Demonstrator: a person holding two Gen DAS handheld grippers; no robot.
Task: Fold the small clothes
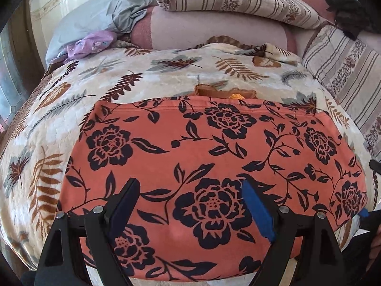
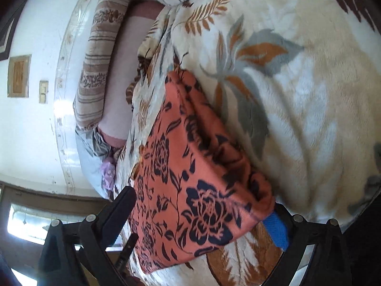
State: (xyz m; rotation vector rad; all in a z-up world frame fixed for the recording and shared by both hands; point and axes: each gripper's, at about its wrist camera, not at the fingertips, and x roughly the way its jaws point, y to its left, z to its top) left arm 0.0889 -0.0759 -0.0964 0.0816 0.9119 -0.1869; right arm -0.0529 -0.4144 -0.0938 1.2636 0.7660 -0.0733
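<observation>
Leaf-print blanket [image 1: 166,76] bears orange floral garment [image 1: 214,157], long axis lying left-right.

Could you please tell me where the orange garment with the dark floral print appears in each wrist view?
Left wrist view: the orange garment with dark floral print fills the lower centre, spread flat on the cream leaf-patterned blanket.
Right wrist view: it runs as a tilted band from centre to bottom, between the fingers.
Shared landmark: the small lilac flowered cloth beside the grey pillow.
</observation>
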